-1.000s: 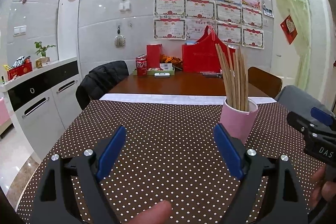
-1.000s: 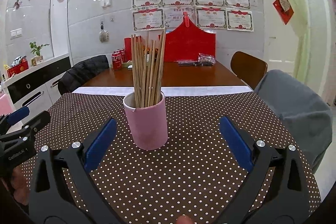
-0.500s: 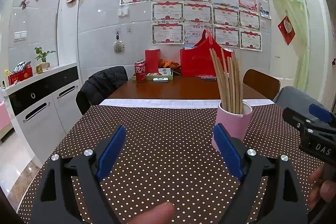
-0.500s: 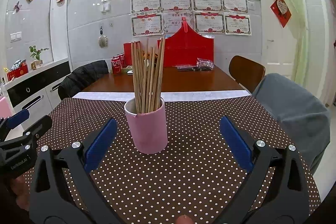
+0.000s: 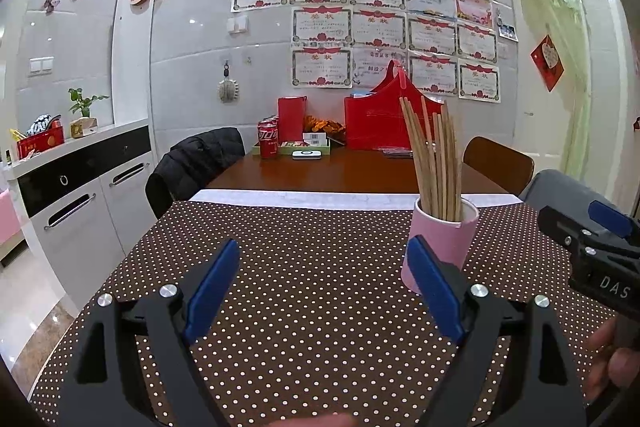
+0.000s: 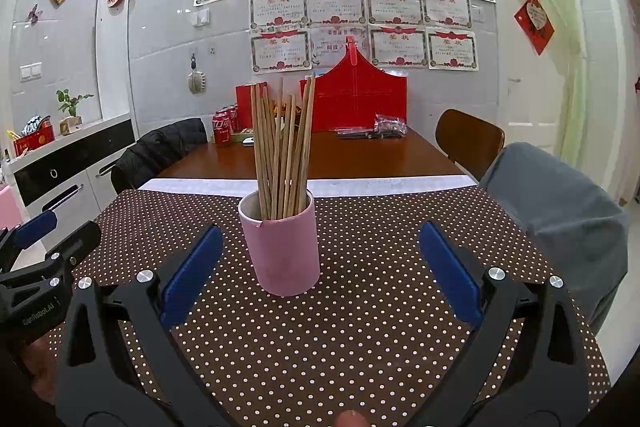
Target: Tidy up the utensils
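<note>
A pink cup [image 6: 282,251] stands upright on the brown dotted tablecloth [image 6: 360,327] and holds several wooden chopsticks [image 6: 282,151]. My right gripper [image 6: 320,267] is open and empty, with the cup just ahead between its blue pads. My left gripper [image 5: 324,279] is open and empty, to the left of the cup [image 5: 444,235]; its right pad overlaps the cup's base in the view. The chopsticks [image 5: 434,155] stand in the cup. The right gripper's tip [image 5: 592,239] shows at the right edge, and the left gripper's tip [image 6: 44,251] shows at the left edge.
A wooden table [image 5: 340,175] beyond the cloth carries a red can [image 5: 269,143], red bags and boxes. A black-jacketed chair [image 5: 192,163] stands at left, a brown chair [image 6: 468,139] and a grey-covered seat [image 6: 560,219] at right. A white cabinet [image 5: 80,203] is at far left.
Both grippers have drawn back and tilted up a little, so the cup sits lower and farther in both views. Both jaws stay open.
</note>
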Motion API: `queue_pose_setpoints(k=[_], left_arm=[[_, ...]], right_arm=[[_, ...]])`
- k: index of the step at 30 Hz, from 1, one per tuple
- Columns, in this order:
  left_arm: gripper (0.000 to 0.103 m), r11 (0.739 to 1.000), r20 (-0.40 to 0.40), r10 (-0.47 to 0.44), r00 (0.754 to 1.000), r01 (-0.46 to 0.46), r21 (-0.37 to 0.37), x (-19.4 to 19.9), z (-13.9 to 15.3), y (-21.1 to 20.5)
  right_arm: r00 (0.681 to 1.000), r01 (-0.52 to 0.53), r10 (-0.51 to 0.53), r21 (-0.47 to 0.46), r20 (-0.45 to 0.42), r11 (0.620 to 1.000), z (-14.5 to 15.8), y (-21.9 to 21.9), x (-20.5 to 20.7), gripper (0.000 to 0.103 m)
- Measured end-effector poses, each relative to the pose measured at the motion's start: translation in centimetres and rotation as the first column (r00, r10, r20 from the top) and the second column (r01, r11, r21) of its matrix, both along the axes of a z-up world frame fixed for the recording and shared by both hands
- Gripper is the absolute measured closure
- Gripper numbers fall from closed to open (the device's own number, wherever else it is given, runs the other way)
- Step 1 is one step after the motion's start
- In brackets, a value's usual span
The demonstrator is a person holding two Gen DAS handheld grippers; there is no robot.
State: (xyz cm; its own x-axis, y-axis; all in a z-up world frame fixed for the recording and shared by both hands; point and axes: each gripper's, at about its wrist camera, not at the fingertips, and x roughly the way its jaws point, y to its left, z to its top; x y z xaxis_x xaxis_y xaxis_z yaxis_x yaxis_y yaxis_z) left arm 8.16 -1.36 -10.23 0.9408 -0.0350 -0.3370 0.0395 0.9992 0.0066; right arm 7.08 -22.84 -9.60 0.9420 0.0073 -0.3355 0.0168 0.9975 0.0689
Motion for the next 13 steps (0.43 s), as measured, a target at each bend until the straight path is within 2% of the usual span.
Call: queue_pose_setpoints(k=[4, 13], left_arm=[[0.018, 1.0, 0.023, -0.002, 1.0, 0.003, -0.021, -0.38, 0.11, 0.24], [0.018, 0.999, -0.004, 0.02, 1.0, -0.02, -0.032, 0.28, 0.12, 0.76]], right_arm=[[1.0, -0.003, 0.003, -0.002, 0.001, 1.0, 0.07, 0.09, 0.02, 0.006], [1.0, -0.006, 0.006, 0.002, 0.0, 1.0, 0.06, 0.25, -0.03, 0.006]])
